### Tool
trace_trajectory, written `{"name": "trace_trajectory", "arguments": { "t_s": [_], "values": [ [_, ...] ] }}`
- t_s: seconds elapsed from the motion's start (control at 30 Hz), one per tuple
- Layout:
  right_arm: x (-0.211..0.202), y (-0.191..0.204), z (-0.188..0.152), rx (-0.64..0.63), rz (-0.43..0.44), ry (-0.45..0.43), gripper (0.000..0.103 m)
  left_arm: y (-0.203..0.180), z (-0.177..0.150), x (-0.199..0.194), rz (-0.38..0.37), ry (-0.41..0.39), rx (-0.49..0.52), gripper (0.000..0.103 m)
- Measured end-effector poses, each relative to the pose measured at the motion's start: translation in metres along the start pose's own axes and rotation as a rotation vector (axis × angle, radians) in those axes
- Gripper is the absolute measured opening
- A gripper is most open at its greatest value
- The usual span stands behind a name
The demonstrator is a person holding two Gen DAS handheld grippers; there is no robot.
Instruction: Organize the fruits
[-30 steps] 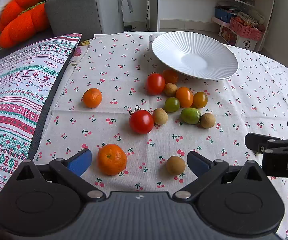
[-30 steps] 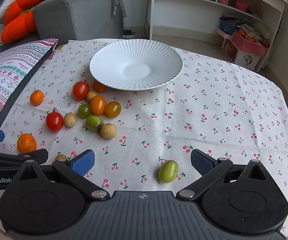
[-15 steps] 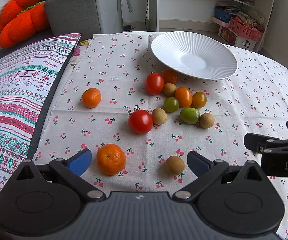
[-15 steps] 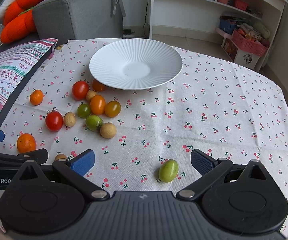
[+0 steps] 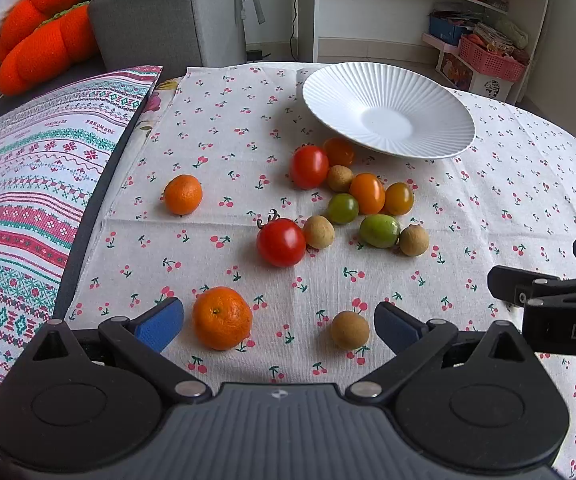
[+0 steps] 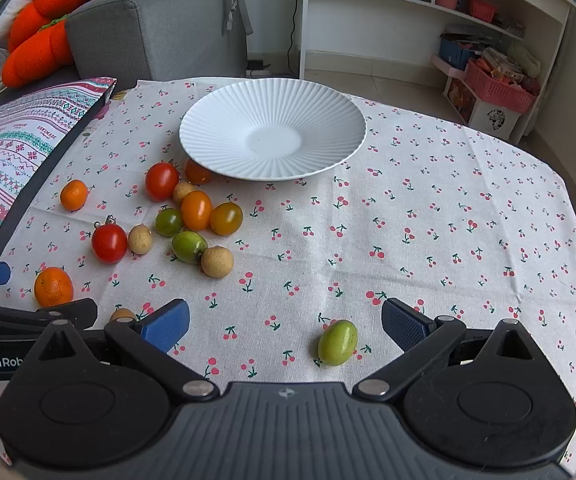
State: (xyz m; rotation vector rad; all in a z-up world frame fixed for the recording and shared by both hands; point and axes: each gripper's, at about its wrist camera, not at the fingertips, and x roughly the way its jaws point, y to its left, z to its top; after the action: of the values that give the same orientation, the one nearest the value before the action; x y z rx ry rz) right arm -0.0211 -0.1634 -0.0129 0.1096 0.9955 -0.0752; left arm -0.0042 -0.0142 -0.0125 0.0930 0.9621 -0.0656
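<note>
Left gripper spread wide, empty, low centre of frame; mandarin and brown fruit lay between its fingers. Right gripper likewise agape, empty; green fruit just inside right finger. White plate upper centre, bare; remaining fruit clustered below its left rim. Advised: centre jaws on single fruit, close gently, avoid rolling it. Versus frames one second prior: layout unchanged, both grippers near-stationary.

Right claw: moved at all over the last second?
No. In the right wrist view the right claw frames the green fruit and white plate exactly as before.
</note>
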Motion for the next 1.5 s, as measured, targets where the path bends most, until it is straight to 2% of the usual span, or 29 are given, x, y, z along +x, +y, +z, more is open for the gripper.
{"name": "trace_trajectory", "arguments": {
  "t_s": [0.4, 0.57, 0.83, 0.93, 1.0, 1.13, 1.23, 1.33, 1.5],
  "values": [
    [0.002, -0.001, 0.0, 0.005, 0.003, 0.0, 0.102, 0.004, 0.001, 0.002, -0.019, 0.004, -0.011, 0.096],
    [0.005, -0.005, 0.002, 0.018, 0.026, 0.007, 0.102, 0.009, 0.004, 0.005, -0.036, -0.025, -0.009, 0.096],
    [0.004, -0.008, 0.001, 0.02, 0.056, -0.082, 0.102, 0.023, 0.003, 0.009, -0.067, -0.068, 0.03, 0.096],
    [0.007, -0.007, -0.002, 0.008, 0.105, -0.112, 0.102, 0.031, 0.0, 0.014, -0.107, -0.06, 0.049, 0.096],
    [0.011, -0.003, -0.003, -0.009, 0.155, -0.094, 0.102, 0.035, -0.001, 0.018, -0.114, -0.053, 0.059, 0.096],
    [0.022, 0.001, -0.004, 0.004, 0.26, -0.041, 0.102, 0.045, 0.0, 0.028, -0.087, -0.044, 0.096, 0.096],
    [0.029, 0.006, -0.004, -0.011, 0.309, -0.026, 0.101, 0.055, 0.003, 0.034, -0.08, -0.04, 0.075, 0.096],
    [0.034, 0.01, -0.004, -0.04, 0.302, -0.04, 0.097, 0.06, 0.007, 0.039, -0.101, -0.056, 0.053, 0.095],
    [0.042, 0.011, 0.001, -0.079, 0.259, -0.07, 0.089, 0.049, 0.011, 0.042, -0.159, -0.104, 0.096, 0.089]
  ]
}}
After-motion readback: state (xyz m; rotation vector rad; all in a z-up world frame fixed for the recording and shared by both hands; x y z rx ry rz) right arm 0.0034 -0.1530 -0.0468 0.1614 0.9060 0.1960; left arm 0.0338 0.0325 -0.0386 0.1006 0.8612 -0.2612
